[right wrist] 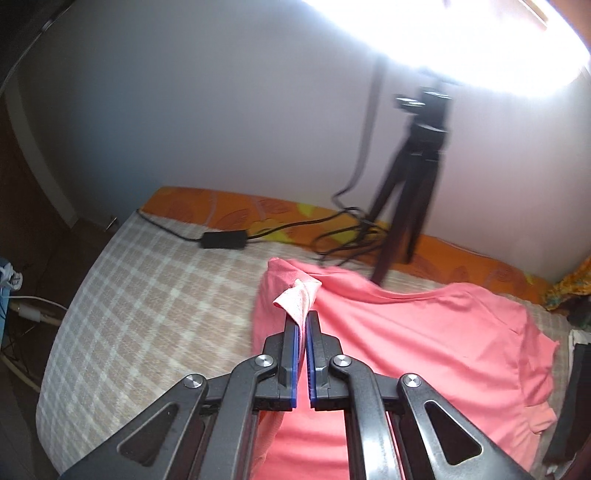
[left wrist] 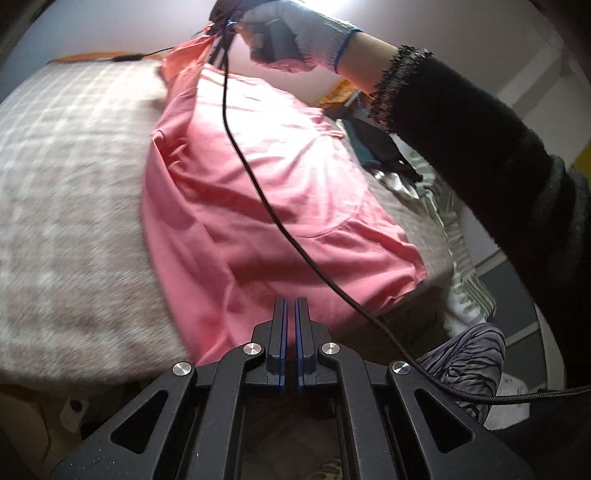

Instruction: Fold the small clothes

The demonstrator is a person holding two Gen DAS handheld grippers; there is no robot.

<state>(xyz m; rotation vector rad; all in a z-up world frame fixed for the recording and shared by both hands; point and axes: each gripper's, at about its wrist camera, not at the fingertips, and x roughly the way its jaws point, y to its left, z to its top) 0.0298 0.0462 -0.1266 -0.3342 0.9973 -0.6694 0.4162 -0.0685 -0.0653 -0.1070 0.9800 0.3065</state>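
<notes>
A pink garment (left wrist: 258,177) lies spread on the bed, its far corner pulled up. In the left wrist view my left gripper (left wrist: 290,304) is shut at the garment's near hem, with pink cloth showing between the blue pads. A gloved hand (left wrist: 295,33) holds my right gripper (left wrist: 218,55) above the far corner. In the right wrist view the right gripper (right wrist: 306,317) is shut on that corner of the pink garment (right wrist: 406,332). A fold of cloth sticks out past its fingertips.
The bed carries a beige checked blanket (right wrist: 147,295) over an orange sheet (right wrist: 221,203). A black tripod (right wrist: 417,184), a power adapter (right wrist: 223,239) and cables sit at the far edge by the wall. More clothes (left wrist: 380,147) are piled at the right. A black cable (left wrist: 236,140) hangs across the garment.
</notes>
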